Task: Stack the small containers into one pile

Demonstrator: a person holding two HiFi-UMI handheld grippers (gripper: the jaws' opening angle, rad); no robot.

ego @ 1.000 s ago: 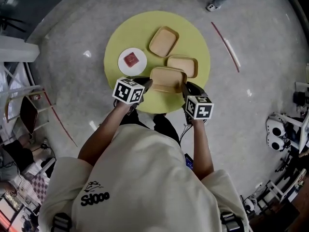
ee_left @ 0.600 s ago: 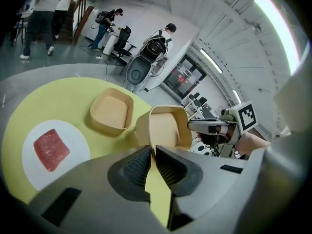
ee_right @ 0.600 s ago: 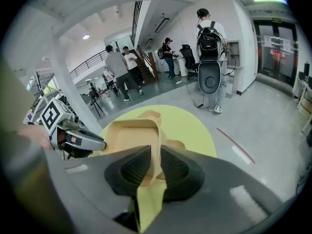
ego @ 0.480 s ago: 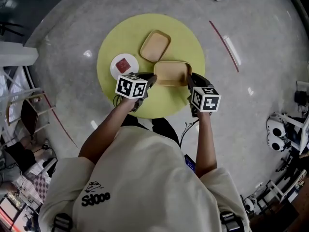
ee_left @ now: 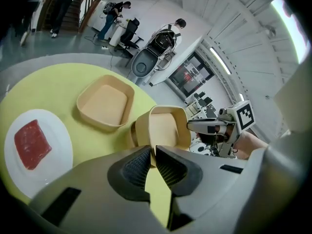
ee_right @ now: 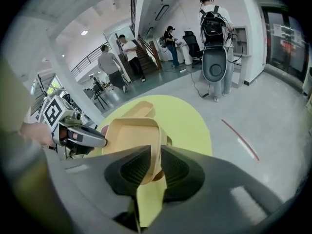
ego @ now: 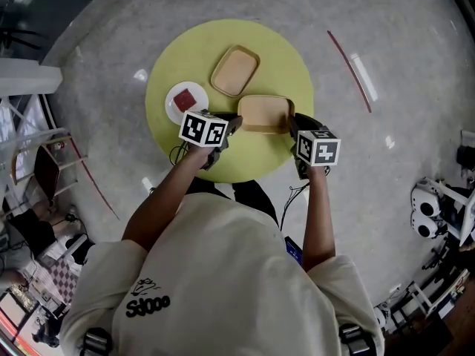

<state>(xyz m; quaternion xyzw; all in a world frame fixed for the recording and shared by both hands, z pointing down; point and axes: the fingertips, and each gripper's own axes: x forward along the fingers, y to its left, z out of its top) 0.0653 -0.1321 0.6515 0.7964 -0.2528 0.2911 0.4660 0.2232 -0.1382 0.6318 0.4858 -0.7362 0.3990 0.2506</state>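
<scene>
Both grippers hold one tan container [ego: 263,112] by opposite short rims, above the round yellow table [ego: 185,143]. My left gripper [ego: 236,120] is shut on its near-left rim; in the left gripper view the pads [ee_left: 168,167] pinch the thin wall of the container [ee_left: 163,128]. My right gripper [ego: 291,127] is shut on the right rim, the wall [ee_right: 155,155] squeezed between its pads. A second container's rim [ee_left: 138,134] shows just under the held one; whether they touch I cannot tell. A third container [ego: 234,70] lies alone farther back.
A white plate [ego: 175,108] carrying a red slab [ego: 185,97] sits on the table left of the held container, close to my left gripper. A red strip [ego: 347,69] lies on the grey floor at the right. People and equipment stand in the background of both gripper views.
The held container has been carried away from the table's near edge and now covers the second container, which showed separately a second ago. In the last half second little moved.
</scene>
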